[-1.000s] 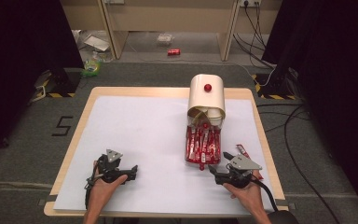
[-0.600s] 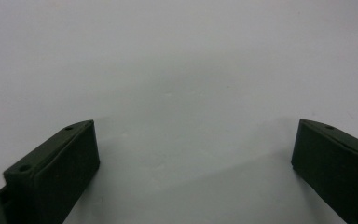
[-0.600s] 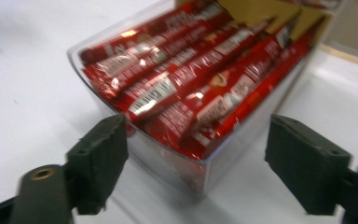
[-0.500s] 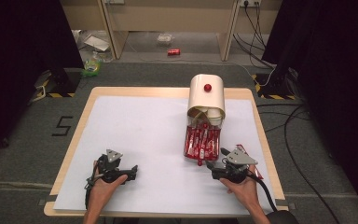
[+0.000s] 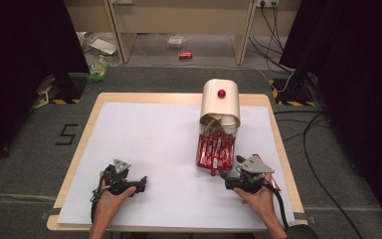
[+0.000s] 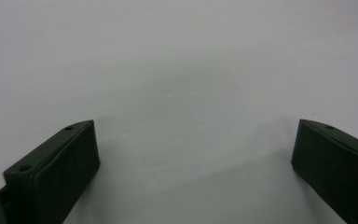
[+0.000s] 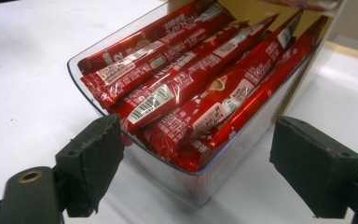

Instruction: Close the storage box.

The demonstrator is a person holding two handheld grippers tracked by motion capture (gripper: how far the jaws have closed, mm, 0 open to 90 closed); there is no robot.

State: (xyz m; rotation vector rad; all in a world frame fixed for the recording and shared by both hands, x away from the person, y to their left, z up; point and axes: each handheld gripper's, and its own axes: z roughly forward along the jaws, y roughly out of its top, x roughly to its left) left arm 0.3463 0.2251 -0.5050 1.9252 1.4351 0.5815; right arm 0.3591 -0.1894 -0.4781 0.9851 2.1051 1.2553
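Nearest the person, the left hand-held gripper [image 5: 142,182] rests low on the white bench [image 5: 144,134] with its jaws spread wide and nothing between them but bare surface. The right hand-held gripper [image 5: 225,178] sits at the near right of the bench, pointed at the near end of a clear plastic tray [image 7: 200,179]; its jaws have just been opening and now stand wide apart, one to each side of the tray's near corner, with no pad pressing on anything. Just beside that hand, toward the bench's right edge, a single red packet [image 5: 272,181] lies loose. The tray is packed with red stick sachets [image 7: 182,88] lying lengthwise, side by side and partly stacked, their near ends leaning on the tray's rim. These sachets look light, thin and glossy, so they would likely flex and slip under a pinch; a hold across the width of one stick near its raised end seems safest, taking the top one so its neighbours are not dragged along. The tray itself looks stiff but slick-walled and light enough to slide if pushed. Farther on, the tray's far end runs under a cream, round-topped dispenser [image 5: 221,102] with a red knob [image 5: 221,93], standing toward the far side of the bench.
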